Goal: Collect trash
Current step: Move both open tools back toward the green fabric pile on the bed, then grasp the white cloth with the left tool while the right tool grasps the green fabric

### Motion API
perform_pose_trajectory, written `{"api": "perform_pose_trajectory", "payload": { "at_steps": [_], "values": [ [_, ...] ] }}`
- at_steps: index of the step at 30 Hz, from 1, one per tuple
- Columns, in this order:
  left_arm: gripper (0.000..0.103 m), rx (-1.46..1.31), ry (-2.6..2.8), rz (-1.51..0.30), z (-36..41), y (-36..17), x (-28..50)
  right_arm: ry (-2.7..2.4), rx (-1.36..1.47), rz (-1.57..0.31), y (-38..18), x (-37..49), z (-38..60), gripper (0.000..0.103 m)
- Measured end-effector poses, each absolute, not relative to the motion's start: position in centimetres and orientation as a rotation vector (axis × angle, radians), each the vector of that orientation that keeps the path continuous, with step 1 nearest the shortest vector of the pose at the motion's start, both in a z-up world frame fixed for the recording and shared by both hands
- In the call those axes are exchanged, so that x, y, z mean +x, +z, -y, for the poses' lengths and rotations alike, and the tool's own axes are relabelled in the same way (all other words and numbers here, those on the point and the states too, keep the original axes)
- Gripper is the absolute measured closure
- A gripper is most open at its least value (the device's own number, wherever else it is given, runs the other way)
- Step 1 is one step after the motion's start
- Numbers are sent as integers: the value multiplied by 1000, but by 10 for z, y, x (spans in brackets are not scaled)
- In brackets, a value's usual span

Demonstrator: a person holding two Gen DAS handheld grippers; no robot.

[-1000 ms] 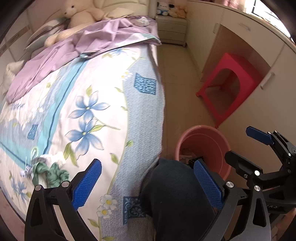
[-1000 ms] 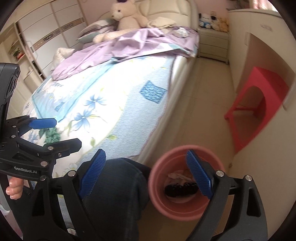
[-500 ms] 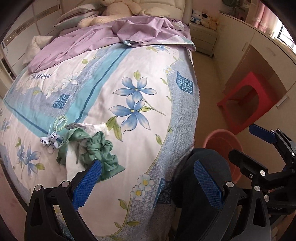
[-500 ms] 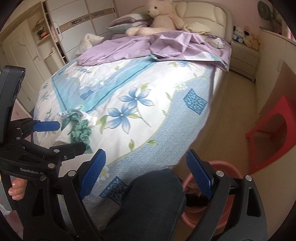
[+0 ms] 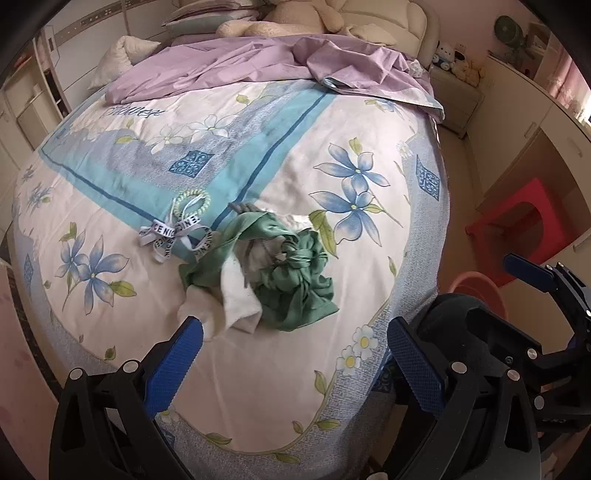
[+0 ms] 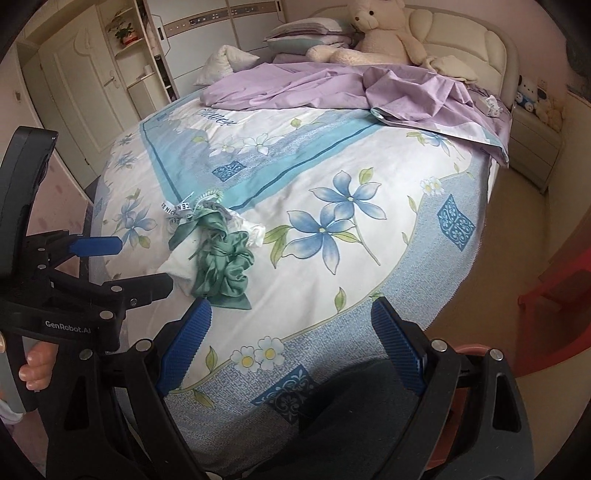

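Left wrist view: wide-open, empty left claw (image 5: 291,354) hovers just short of the green-and-white trash heap (image 5: 266,277), dead ahead on the bed (image 5: 332,122).

Soft daylight, fisheye-warped dark corners

- The bucket (image 5: 476,284) is mostly hidden behind a dark knee (image 5: 465,314) and the gripper frames.
- The red stool (image 6: 554,299) is cut off by the picture's edge.
- The bear (image 5: 295,18) is cropped at the top in the left view.
- The ribbon (image 6: 177,208) lettering is too small to read whole.
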State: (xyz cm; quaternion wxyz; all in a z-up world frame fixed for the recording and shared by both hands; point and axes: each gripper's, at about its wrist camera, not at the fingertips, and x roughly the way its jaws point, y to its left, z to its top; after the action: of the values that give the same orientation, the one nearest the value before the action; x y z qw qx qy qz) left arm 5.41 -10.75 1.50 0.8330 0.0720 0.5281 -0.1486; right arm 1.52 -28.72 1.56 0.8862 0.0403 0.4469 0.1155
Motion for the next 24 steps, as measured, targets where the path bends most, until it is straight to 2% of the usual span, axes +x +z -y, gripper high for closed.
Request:
{"api": "perform_pose_trajectory", "payload": {
  "at_steps": [12, 24],
  "values": [
    [5, 94, -245, -1138, 51, 1, 65, 329, 40, -959, 8, 37, 233, 21],
    [6, 82, -320, -1173, 37, -33, 83, 355, 34, -1022, -18, 61, 211, 25]
  ]
}}
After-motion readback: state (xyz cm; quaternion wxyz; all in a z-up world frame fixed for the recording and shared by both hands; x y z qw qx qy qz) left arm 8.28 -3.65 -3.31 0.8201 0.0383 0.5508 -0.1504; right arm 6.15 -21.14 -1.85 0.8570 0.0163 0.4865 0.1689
